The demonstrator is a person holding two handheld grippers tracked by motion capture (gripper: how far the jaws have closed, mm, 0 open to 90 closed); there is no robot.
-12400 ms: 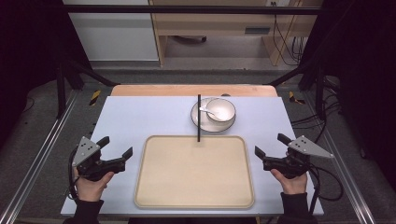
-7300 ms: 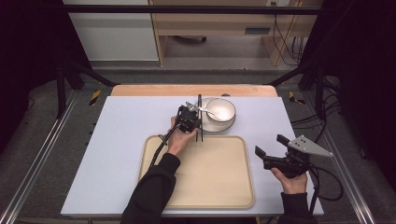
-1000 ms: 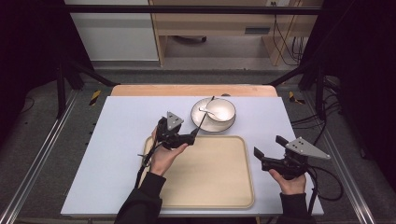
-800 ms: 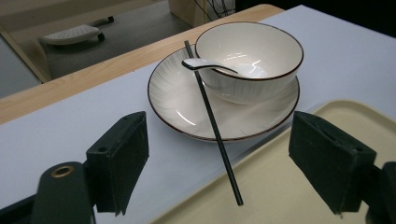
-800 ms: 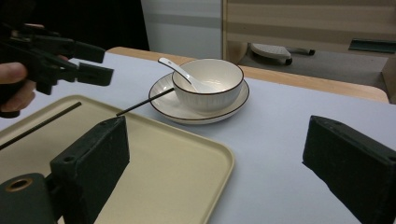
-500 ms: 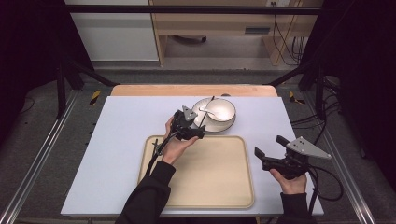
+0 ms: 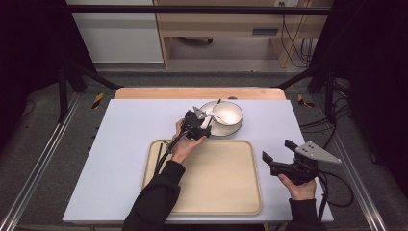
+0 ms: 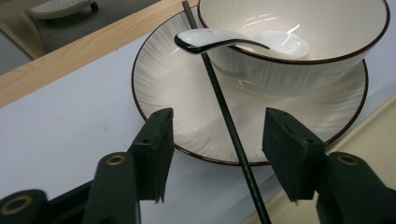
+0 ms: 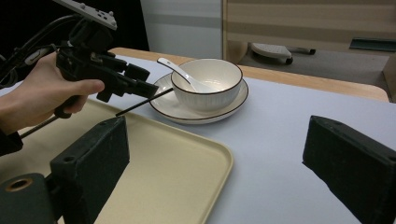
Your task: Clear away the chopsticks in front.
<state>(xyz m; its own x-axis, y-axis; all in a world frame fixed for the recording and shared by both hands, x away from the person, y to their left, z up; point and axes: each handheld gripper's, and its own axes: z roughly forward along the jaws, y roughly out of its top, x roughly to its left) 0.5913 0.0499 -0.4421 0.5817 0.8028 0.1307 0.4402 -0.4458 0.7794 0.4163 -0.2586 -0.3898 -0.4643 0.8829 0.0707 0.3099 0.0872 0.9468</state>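
A black chopstick leans on the rim of a white plate and slants down toward the tray. A white bowl stands on that plate with a white spoon in it. My left gripper straddles the chopstick at the plate's near-left rim. Its jaws have just been closing, but a gap still shows on both sides of the stick, so it is open. The high view shows the left gripper beside the bowl. My right gripper is held open and empty, right of the tray.
A beige tray lies in front of the plate, with my left forearm across its left part. The left gripper's cable trails over the tray's left edge. The table top is pale lilac, with a wooden strip along its far edge.
My left hand has moved right and away from me, from the tray's far-left corner to the plate's rim, and now has the chopstick between its jaws. The right hand has stayed put.
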